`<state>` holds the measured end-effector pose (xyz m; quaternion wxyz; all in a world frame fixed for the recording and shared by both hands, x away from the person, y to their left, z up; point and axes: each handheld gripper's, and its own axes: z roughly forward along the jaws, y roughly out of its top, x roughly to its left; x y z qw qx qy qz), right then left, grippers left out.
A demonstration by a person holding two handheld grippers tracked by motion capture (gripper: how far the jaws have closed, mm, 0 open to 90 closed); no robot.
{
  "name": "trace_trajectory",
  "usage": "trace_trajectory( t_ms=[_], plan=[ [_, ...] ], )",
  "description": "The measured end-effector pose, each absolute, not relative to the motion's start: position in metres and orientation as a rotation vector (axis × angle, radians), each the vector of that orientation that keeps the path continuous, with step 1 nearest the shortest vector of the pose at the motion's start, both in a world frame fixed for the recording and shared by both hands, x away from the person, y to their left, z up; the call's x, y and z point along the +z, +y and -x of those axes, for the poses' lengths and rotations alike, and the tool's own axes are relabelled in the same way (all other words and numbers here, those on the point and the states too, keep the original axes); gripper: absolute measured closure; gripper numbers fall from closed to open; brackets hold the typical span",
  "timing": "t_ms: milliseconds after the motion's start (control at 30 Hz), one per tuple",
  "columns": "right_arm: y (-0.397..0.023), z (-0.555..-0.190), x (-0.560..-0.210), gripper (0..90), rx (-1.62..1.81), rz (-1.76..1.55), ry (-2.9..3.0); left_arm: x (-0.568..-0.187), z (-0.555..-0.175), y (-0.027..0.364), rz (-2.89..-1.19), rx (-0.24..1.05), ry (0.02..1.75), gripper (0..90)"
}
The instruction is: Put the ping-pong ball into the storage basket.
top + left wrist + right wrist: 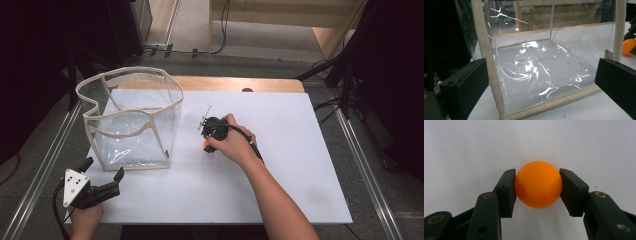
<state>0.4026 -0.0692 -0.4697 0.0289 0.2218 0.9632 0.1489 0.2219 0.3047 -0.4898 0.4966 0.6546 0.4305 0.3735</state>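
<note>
The right hand-held gripper (537,185) clamps an orange ball (538,184) against the white desk (280,165), just right of a clear bag (132,120). The left hand-held gripper (102,175) gapes, empty, near the bag's front corner.

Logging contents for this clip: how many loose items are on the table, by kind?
Clear bag with beige trim: 1
Orange ball, between the right gripper's fingers: 1
Total: 2
</note>
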Motion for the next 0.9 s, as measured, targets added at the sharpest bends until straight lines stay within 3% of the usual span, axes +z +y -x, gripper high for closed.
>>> trace_trajectory(
  t_ms=[900],
  plan=[
    [-0.068, -0.401, -0.411, 47.6, 0.539, -0.597, 2.963, -0.490, -0.222, 0.305, -1.587, 0.902, 1.040, 0.0]
  ],
)
